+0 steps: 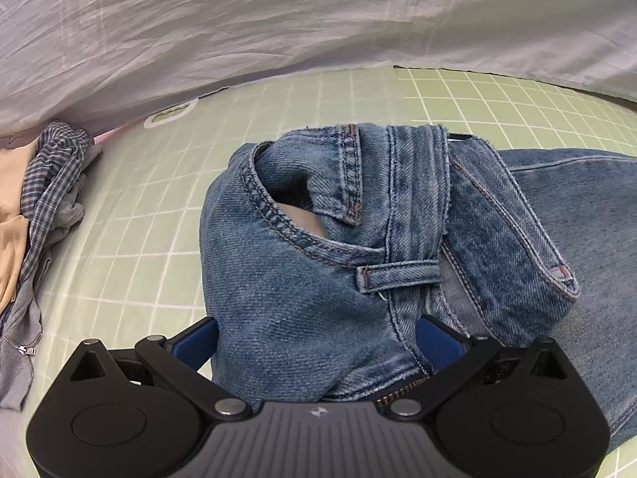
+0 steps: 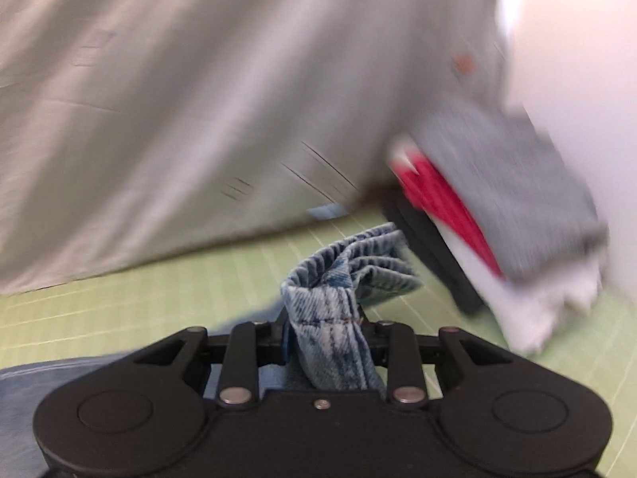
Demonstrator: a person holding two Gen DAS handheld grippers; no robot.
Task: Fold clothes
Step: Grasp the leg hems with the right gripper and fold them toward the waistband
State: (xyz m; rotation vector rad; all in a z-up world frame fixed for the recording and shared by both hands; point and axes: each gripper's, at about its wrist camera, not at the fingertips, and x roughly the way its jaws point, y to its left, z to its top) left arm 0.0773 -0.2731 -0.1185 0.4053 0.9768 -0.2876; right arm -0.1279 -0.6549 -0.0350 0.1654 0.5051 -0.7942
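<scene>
A pair of blue jeans (image 1: 302,279) lies bunched on the green grid mat (image 1: 159,207), waistband and belt loop facing the left wrist view. My left gripper (image 1: 318,338) has its blue pads wide apart on either side of the waist denim, jaws open around it. In the blurred right wrist view, my right gripper (image 2: 324,330) is shut on a gathered fold of the jeans' hem (image 2: 350,263), lifted above the mat (image 2: 159,279).
A heap of other clothes, checked and grey with a zipper (image 1: 43,215), lies at the mat's left edge. A pale printed sheet (image 1: 278,32) hangs behind. A stack of folded grey, red and white clothes (image 2: 497,207) sits at the right.
</scene>
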